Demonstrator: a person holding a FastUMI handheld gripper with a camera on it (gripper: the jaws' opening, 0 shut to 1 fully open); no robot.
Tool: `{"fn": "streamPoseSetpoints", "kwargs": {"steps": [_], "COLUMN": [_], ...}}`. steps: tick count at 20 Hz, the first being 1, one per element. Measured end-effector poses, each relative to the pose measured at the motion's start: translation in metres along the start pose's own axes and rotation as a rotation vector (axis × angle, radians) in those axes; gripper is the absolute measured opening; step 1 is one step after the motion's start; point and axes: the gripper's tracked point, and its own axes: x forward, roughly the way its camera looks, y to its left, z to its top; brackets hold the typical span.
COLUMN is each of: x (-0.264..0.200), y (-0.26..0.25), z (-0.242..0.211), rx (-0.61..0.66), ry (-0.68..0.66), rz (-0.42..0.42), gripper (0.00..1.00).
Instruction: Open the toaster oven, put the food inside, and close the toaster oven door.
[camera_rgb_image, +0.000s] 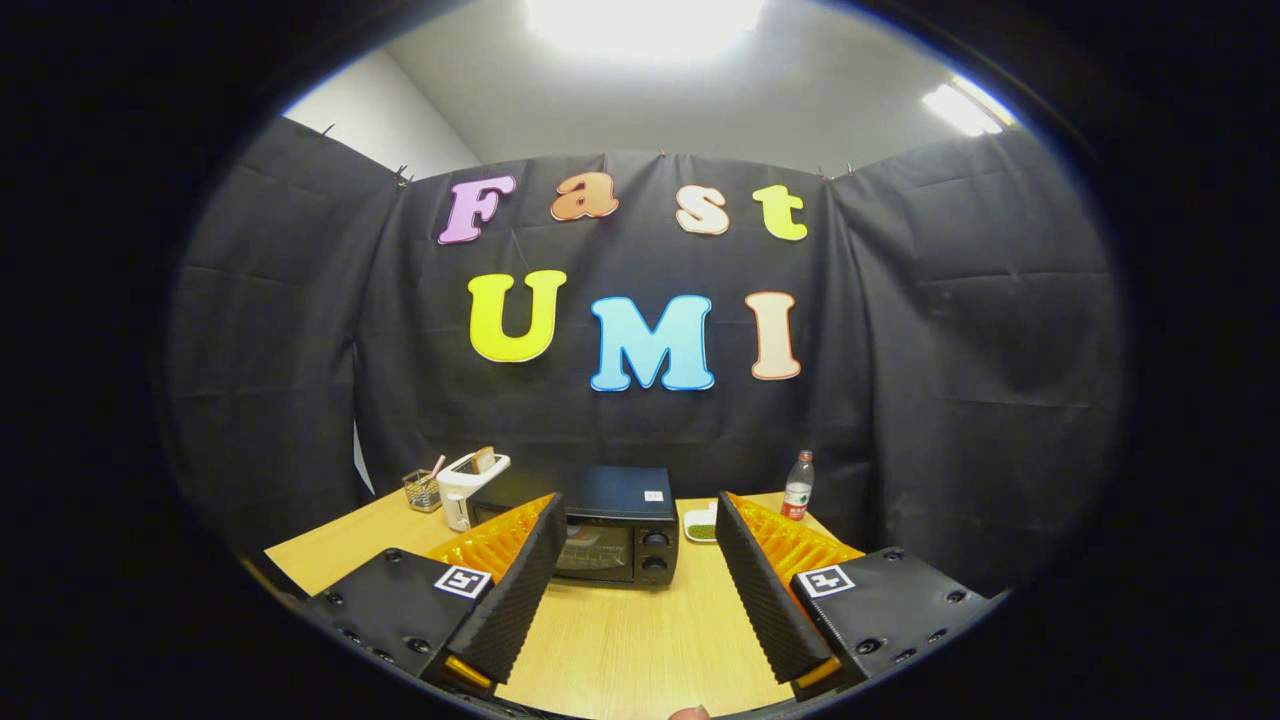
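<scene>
We see the gripper (636, 505) spread wide, its two fingers (525, 590) angled apart above the wooden surface (640, 640) with nothing held between them. Each finger carries a small square marker on its base.

The toaster oven (615, 525) sits on the surface beyond the fingers, roughly in the gap between their tips, with the left finger's tip overlapping its left side in our view. Its door is shut, the dark glass front facing us, and two round knobs (655, 551) are stacked one above the other on its right panel. A small pale sticker sits on its flat top.

To the left of the oven, just beside it, stands a white pop-up toaster (462, 488) with a slice of bread (484, 459) sticking up from its slot. Farther left again is a small wire-mesh holder (422, 489) with a few thin sticks in it.

To the right of the oven, near its knob side, lies a small white dish (701, 526) with something green in it; we cannot tell what the food is. Behind and right of the dish, a clear plastic bottle (797, 486) with a red cap and a red label stands upright near the back edge of the surface.

A fingertip (688, 713) shows nearest to us, below the surface's near edge.
</scene>
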Motion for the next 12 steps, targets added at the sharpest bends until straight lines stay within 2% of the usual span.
{"fn": "streamPoseSetpoints", "kwargs": {"steps": [12], "x": [-0.019], "y": [-0.041], "z": [0.013], "rx": [0.048], "ry": [-0.033], "rz": [-0.08], "gripper": [0.95]}}
